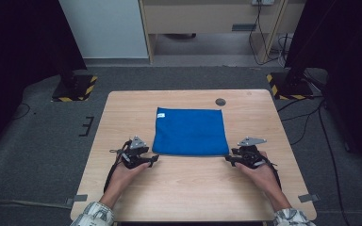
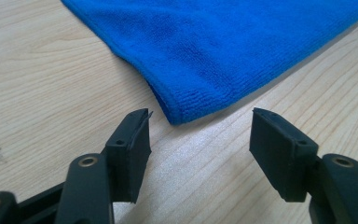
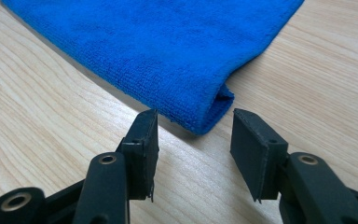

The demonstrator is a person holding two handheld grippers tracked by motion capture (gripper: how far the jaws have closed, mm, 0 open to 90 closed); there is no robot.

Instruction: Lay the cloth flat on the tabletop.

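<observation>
A folded blue cloth (image 1: 189, 132) is lain flat on the tabletop (image 1: 193, 188), one near corner just ahead of each wide-open, empty gripper, left (image 2: 200, 135) and right (image 3: 195, 135), so pinching both corners is probably called for next.

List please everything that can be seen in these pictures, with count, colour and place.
cloth: one, blue, folded flat at the table's middle, small white tag at its far left corner
table: one, light wood, centre of the high view
grommet: one, dark, round, in the tabletop beyond the cloth
stand bases: two, black with yellow-black stripes, on the floor at the table's far corners
floor: grey carpet, around the table
left hand-held gripper: one, black, open, at the cloth's near left corner
right hand-held gripper: one, black, open, at the cloth's near right corner
sleeves: two, patterned, bottom edge
</observation>
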